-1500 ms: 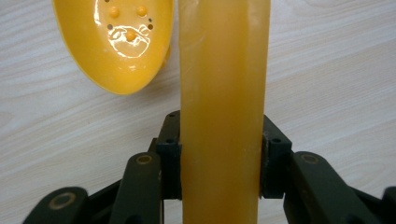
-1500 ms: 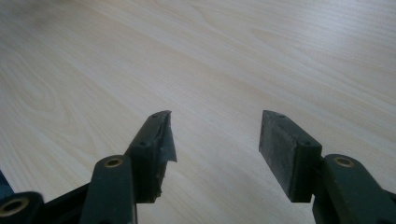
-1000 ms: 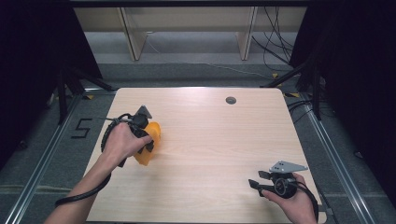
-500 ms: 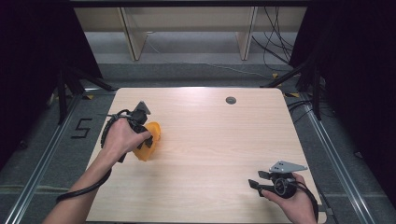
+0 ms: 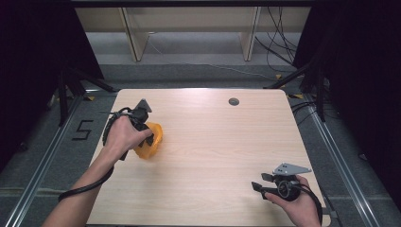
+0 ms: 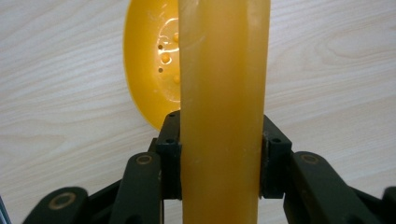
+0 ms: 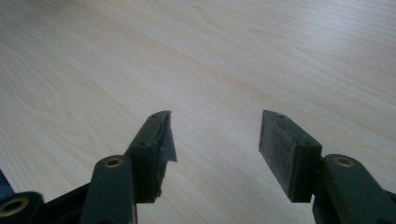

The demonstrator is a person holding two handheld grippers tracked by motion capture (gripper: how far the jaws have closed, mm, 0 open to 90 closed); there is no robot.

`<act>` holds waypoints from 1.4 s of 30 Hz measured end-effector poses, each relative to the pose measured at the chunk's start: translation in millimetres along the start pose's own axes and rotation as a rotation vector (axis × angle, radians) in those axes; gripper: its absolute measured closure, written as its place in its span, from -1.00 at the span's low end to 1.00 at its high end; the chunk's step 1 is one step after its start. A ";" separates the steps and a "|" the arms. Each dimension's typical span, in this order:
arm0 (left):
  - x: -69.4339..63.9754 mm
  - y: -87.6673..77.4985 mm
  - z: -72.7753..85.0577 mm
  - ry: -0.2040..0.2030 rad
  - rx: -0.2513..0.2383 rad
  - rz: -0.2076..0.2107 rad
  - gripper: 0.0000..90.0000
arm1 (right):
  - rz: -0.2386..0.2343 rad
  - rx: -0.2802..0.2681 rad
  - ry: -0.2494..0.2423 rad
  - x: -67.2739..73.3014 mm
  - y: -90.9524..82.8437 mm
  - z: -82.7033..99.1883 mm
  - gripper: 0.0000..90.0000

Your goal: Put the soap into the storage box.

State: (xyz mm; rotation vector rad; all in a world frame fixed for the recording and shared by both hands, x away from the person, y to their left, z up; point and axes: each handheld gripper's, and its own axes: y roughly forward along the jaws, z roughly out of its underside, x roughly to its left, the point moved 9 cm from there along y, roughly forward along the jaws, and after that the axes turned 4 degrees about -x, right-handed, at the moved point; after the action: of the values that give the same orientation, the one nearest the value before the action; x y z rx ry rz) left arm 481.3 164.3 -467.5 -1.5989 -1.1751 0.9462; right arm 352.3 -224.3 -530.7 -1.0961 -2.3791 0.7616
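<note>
Gripping the orange bowl [image 6: 224, 93] by its rim, your left gripper [image 6: 219, 158] has both black pads pressed flat against the wall of the bowl, one pad on each face. The wall runs as an upright band between the jaws in the left gripper view, and part of the bowl's rounded body, marked with small raised dots, shows to the left of the band against the wood. Whether the bowl [image 5: 149, 142] touches the table or hangs just above it cannot be told from either view. No contents can be made out in the part of the bowl that shows.

In the high view, your left hand [image 5: 124, 135] holds the left gripper [image 5: 142, 124] at the left side of the table [image 5: 213, 156], with the bowl just beside and partly under the hand. The gripper's cable loops back along your forearm toward the near edge.

Your right gripper [image 7: 215, 135] stands with its jaws well apart and nothing between them; bare wood grain lies beyond the pads. In the high view, the right gripper [image 5: 265, 185] sits in your right hand [image 5: 295, 203] near the right front corner of the table, its jaws pointing left, well apart from the bowl.

A small dark round cap [image 5: 233, 101] lies flush in the tabletop near the far edge.
</note>
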 end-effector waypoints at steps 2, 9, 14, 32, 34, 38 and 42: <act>0.4 0.6 -2.4 -0.027 -0.005 -0.001 0.35 | 0.001 -0.002 0.001 0.0 0.0 -0.3 -0.01; 4.6 3.7 -6.7 -0.015 -0.005 -0.004 0.35 | 0.002 -0.002 0.000 0.0 0.0 -0.3 -0.01; 5.1 6.1 -11.3 -0.031 -0.028 -0.002 0.35 | 0.000 -0.001 -0.001 0.2 -0.3 -0.3 -0.01; 18.3 17.4 -27.3 -0.025 -0.060 -0.029 0.35 | 0.000 -0.001 -0.001 0.3 -0.2 -0.3 -0.01; 18.3 19.0 -28.5 -0.032 -0.065 -0.030 0.35 | -0.001 -0.001 0.000 0.4 -0.3 -0.3 -0.01; 18.9 20.1 -29.6 -0.017 -0.064 -0.033 0.35 | 0.003 -0.003 -0.001 0.2 -0.3 -0.4 -0.01; 17.9 20.4 -31.7 -0.027 -0.063 -0.027 0.35 | 0.000 -0.005 0.000 0.5 0.1 -0.4 -0.01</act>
State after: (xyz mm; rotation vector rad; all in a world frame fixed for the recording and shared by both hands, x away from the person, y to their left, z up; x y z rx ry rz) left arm 520.7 171.7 -478.8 -1.6204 -1.2534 0.9237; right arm 352.3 -223.7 -530.4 -1.0976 -2.3824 0.7560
